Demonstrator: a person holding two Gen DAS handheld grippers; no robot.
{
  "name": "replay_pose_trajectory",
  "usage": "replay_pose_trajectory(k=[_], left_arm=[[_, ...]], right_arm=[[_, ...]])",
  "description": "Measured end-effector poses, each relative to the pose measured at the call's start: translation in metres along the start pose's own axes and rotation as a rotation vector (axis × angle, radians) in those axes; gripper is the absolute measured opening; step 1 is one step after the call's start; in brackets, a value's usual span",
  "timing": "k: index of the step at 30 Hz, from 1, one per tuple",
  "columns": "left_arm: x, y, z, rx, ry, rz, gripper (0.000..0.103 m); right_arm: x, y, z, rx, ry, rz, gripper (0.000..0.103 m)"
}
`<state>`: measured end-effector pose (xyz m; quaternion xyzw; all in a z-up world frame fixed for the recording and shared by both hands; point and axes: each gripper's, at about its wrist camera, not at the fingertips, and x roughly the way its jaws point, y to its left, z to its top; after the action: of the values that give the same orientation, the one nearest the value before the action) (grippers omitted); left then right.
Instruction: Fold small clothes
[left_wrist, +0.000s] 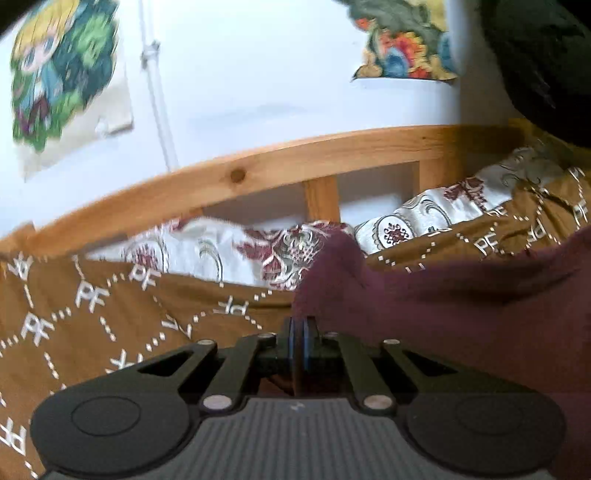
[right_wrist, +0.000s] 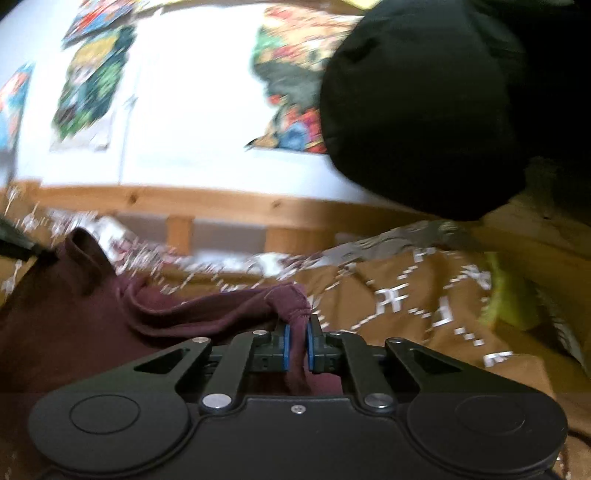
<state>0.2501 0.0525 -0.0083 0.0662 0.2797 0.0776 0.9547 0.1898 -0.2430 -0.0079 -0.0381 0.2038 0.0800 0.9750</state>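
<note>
A maroon garment (left_wrist: 461, 306) is lifted above the brown patterned bedspread (left_wrist: 92, 314). My left gripper (left_wrist: 300, 325) is shut on its left edge, and the cloth stretches away to the right. In the right wrist view my right gripper (right_wrist: 298, 334) is shut on a bunched corner of the same maroon garment (right_wrist: 74, 314), which hangs to the left. The blue pads (right_wrist: 286, 347) press the cloth between them. The left gripper's dark tip (right_wrist: 22, 247) shows at the far left edge.
A wooden bed frame rail (left_wrist: 295, 158) runs along the white wall with posters (left_wrist: 55, 74). A white patterned sheet (left_wrist: 229, 251) lies behind the bedspread. A black cloth shape (right_wrist: 424, 110) hangs at the upper right. A yellow-green item (right_wrist: 509, 295) lies at the right.
</note>
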Motion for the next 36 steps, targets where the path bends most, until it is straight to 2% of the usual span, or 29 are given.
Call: replay_pose_trajectory(k=[2, 6, 11, 13, 15, 17, 19, 22, 24, 25, 27, 30, 32, 36], left_arm=[[0.009, 0.004, 0.001, -0.034, 0.038, -0.004, 0.004], [0.024, 0.003, -0.006, -0.063, 0.093, -0.003, 0.004], [0.028, -0.001, -0.014, -0.067, 0.126, 0.005, 0.006], [0.030, -0.001, -0.015, -0.065, 0.140, 0.012, 0.015], [0.031, 0.001, -0.015, -0.072, 0.154, 0.017, 0.018], [0.031, 0.003, -0.015, -0.082, 0.156, 0.010, 0.025], [0.028, 0.003, -0.015, -0.083, 0.153, 0.012, 0.059], [0.022, 0.003, -0.015, -0.080, 0.128, 0.015, 0.074], [0.020, 0.002, -0.014, -0.072, 0.137, 0.010, 0.082], [0.019, 0.001, -0.015, -0.072, 0.143, 0.011, 0.087], [0.013, -0.001, -0.017, -0.070, 0.139, 0.010, 0.091], [0.004, -0.005, -0.023, -0.036, 0.127, 0.019, 0.098], [-0.004, -0.009, -0.029, -0.005, 0.127, 0.029, 0.098], [-0.023, -0.013, -0.042, 0.024, 0.120, 0.015, 0.098]], right_arm=[[0.000, -0.011, 0.003, 0.038, -0.001, -0.018, 0.008], [0.009, -0.031, 0.000, 0.139, 0.054, -0.018, 0.008], [0.014, -0.032, -0.006, 0.143, 0.087, -0.035, 0.011], [0.014, -0.030, -0.007, 0.133, 0.089, -0.045, 0.014], [0.015, -0.030, -0.008, 0.127, 0.089, -0.057, 0.017], [0.015, -0.029, -0.008, 0.121, 0.089, -0.070, 0.025], [0.015, -0.029, -0.008, 0.116, 0.085, -0.077, 0.036], [0.014, -0.026, -0.009, 0.102, 0.082, -0.077, 0.052], [0.014, -0.021, -0.010, 0.078, 0.081, -0.075, 0.064], [0.015, -0.018, -0.010, 0.064, 0.083, -0.075, 0.067], [0.015, -0.012, -0.012, 0.031, 0.087, -0.078, 0.082], [0.012, -0.003, -0.013, -0.009, 0.080, -0.078, 0.099], [0.010, 0.003, -0.013, -0.032, 0.074, -0.083, 0.102], [0.006, 0.012, -0.016, -0.075, 0.097, -0.099, 0.102]])
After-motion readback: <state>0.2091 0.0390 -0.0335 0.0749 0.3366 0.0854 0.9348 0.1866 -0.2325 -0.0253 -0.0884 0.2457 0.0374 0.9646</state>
